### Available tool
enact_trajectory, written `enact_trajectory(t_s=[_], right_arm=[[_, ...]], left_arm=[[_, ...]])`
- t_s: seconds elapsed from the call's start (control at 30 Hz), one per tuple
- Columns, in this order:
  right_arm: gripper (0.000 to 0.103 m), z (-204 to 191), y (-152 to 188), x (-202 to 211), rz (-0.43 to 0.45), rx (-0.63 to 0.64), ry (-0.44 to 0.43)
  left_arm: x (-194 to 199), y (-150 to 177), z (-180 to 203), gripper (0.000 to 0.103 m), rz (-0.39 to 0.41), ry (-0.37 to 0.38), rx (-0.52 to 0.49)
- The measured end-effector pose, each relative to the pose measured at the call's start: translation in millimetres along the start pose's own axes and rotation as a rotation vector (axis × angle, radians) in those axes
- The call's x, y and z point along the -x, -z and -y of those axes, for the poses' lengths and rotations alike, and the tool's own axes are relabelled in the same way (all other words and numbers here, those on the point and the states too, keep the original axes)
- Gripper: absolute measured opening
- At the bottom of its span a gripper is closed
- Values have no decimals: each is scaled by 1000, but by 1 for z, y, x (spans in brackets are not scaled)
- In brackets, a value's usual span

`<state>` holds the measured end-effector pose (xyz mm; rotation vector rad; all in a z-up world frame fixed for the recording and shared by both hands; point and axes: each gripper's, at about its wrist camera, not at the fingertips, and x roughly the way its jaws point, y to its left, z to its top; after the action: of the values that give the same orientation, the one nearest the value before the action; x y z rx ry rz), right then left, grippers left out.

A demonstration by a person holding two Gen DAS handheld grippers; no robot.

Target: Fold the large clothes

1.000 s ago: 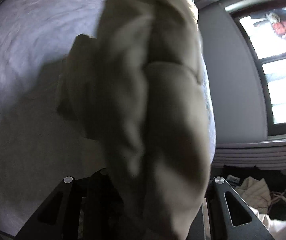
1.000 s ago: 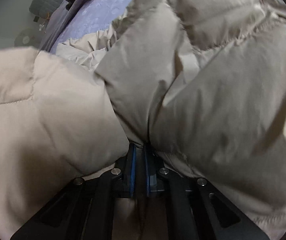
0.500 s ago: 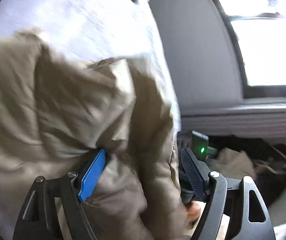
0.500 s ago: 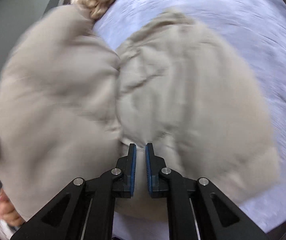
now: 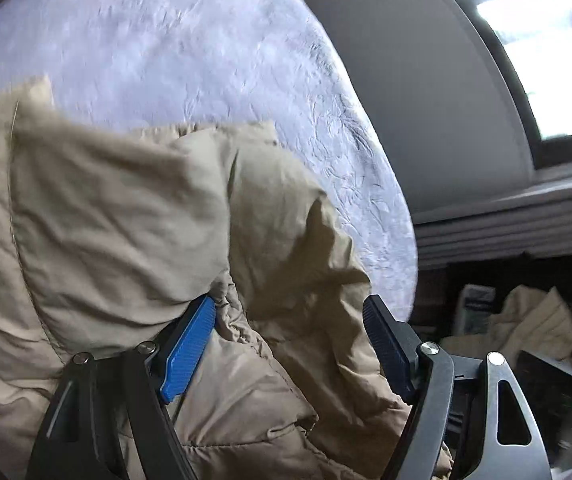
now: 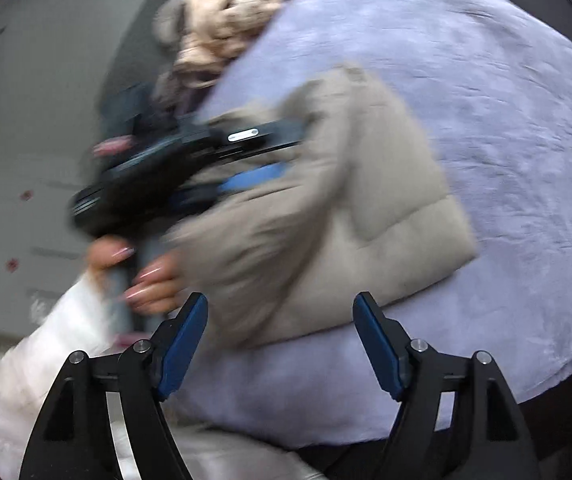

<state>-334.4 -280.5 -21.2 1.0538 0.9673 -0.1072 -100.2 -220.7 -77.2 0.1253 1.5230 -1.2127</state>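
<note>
A beige puffer jacket point(image 5: 106, 208) lies bunched in a folded heap on the lavender bed cover point(image 5: 206, 40). My left gripper point(image 5: 290, 304) stands open over the heap's near edge. Fabric lies loose between its jaws and only brushes the left blue pad. In the right wrist view the jacket point(image 6: 366, 184) rests on the bed cover point(image 6: 506, 120), and the left gripper point(image 6: 290, 150) reaches into it from the left, blurred. My right gripper point(image 6: 281, 300) hangs back from the jacket. Its jaws are opening, with nothing between them.
A person's hand point(image 6: 154, 280) with a white sleeve point(image 6: 46, 352) holds the left gripper's handle. A pile of light clothes point(image 6: 226, 20) lies at the bed's far end. Past the bed's right edge are a grey wall, a bright window point(image 5: 546, 60) and floor clutter point(image 5: 526, 320).
Both grippers have let go of the jacket, the left first and the right just now. The jacket came down onto the bed, and the right gripper pulled back and up from it.
</note>
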Motion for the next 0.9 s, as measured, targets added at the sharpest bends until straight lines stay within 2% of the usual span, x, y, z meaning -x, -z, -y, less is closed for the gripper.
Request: enact_trajectory(t_s=[0.07, 0.13, 0.23, 0.27, 0.3, 0.37, 0.43, 0.5, 0.57, 0.7, 0.8, 0.9], right_arm=[[81, -12, 7, -7, -9, 7, -30], [81, -18, -5, -21, 4, -13, -38], [79, -13, -16, -38, 39, -80, 65], [56, -13, -20, -43, 53, -87, 100], [20, -12, -24, -46, 64, -74, 162], [16, -11, -28, -46, 71, -40, 258], [15, -10, -33, -43, 85, -5, 304], [14, -11, -35, -41, 100, 49, 373], [14, -6, -33, -37, 96, 64, 396], [14, 5, -31, -40, 91, 103, 508], [14, 26, -34, -36, 92, 80, 547], [15, 58, -35, -33, 89, 12, 550]], left_arm=[[15, -3, 16, 77, 48, -30, -65], [33, -10, 25, 77, 114, -68, -117], [83, -9, 6, 77, 250, -170, -134], [90, -11, -1, 77, 294, -222, -122], [100, -11, -14, 77, 332, -281, -105], [109, -14, -42, 77, 363, -375, -66], [104, -19, -71, 77, 363, -432, -5], [90, -23, -89, 77, 354, -417, 41], [73, -29, -94, 77, 347, -425, 42], [27, -44, -71, 77, 336, -466, -45], [6, -55, -51, 77, 319, -447, -71], [-9, -64, -39, 77, 304, -430, -76]])
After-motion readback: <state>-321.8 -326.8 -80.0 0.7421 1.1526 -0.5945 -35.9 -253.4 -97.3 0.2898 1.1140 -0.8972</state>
